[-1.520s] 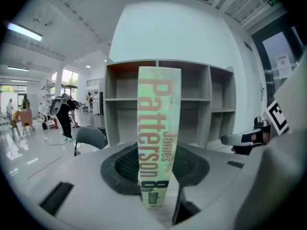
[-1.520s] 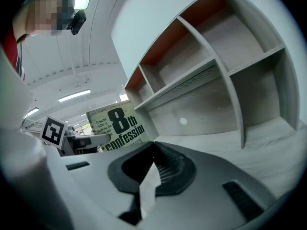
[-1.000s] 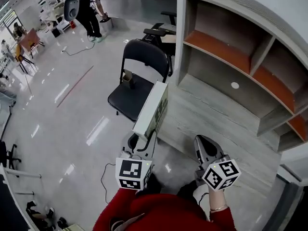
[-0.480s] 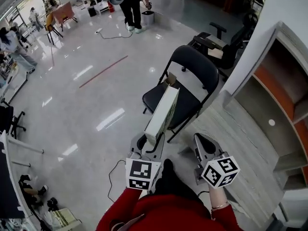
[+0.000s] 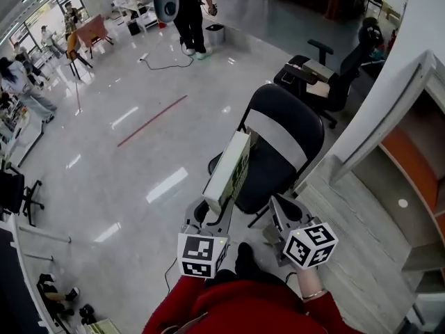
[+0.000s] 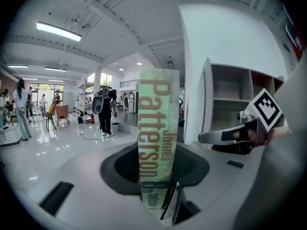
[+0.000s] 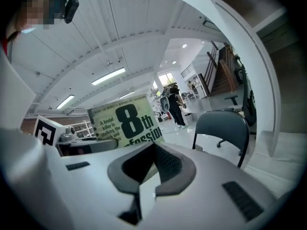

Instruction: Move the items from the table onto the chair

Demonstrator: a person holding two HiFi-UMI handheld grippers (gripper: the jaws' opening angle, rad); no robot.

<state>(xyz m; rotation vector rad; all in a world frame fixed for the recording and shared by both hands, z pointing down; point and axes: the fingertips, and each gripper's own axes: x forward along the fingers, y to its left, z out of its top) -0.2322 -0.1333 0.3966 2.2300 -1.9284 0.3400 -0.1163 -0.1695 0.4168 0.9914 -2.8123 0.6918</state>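
**A:** ok so where's the book at right now?

**B:** up in the air, not on the chair yet. The left gripper is clamped on its bottom end, and the spine faces straight back at that gripper's camera. From the head view the book leans away from the person, and its far end lines up with the front of the black seat.

**A:** and the other 1?

**B:** the right gripper has its jaws together with nothing between them. It hangs just beside the left, so the 2 sit side by side in front of the chair. There's a wooden shelf unit off to the right, and a person in black stands well back across the shiny floor.
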